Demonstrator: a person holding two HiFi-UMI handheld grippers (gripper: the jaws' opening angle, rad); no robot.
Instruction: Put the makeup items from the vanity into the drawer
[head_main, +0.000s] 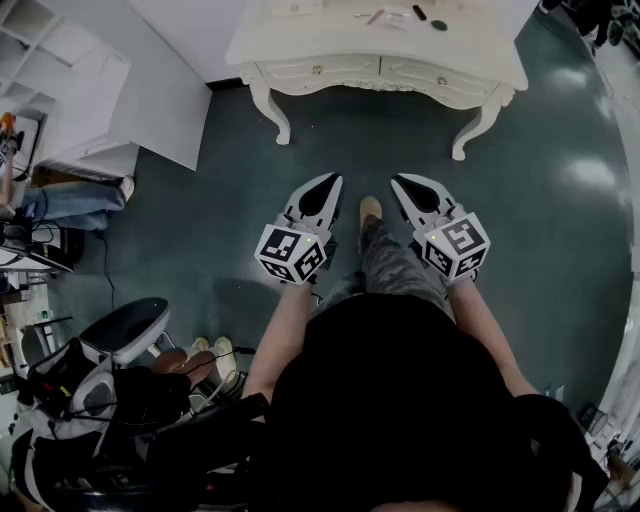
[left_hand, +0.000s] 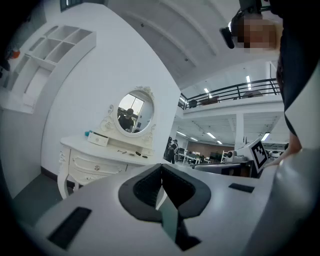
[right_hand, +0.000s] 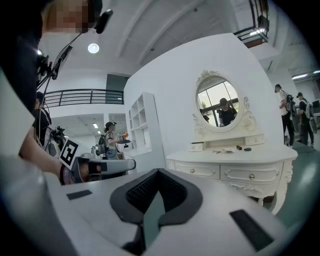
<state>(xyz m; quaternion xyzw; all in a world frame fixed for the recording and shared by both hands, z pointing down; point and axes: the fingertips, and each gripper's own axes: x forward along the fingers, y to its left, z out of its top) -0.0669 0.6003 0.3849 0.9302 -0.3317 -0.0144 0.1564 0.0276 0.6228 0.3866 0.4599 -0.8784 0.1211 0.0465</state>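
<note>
Both grippers were held side by side in the middle of the head view, well apart from the bench (head_main: 300, 45) along the top edge of the frame. The left gripper (head_main: 328, 185) had its jaws pressed together with nothing between them, which its own view confirmed (left_hand: 161, 167). The right gripper (head_main: 405, 187) was likewise closed and empty (right_hand: 158, 172).

The makeup items lay on the bench top, right of its centre and below the oval mirror (right_hand: 218, 106). They were a pale slender stick (head_main: 375, 16), a short dark tube (head_main: 419, 12) and a small dark round piece (head_main: 439, 25). Both drawers, the left drawer (head_main: 317, 70) and the right drawer (head_main: 440, 80), looked shut, so I judged the task not yet started.

Several things could go wrong from here:
- Reaching for an item first would leave no open drawer to put it in.
- The drawer knobs are small and round, so jaws closing off-centre could slip off without moving the drawer.
- The items lie flat and are thin, so jaws coming down level could push or roll one along the top, perhaps off the edge, instead of pinching it.
- The jaws would need to spread before any grasp.

The stick lay flat with its long axis roughly left to right in the head view, slightly tilted. The tube's axis seemed to run more up and down the frame, though it was too small to be sure. The round piece showed no clear long axis.
</note>
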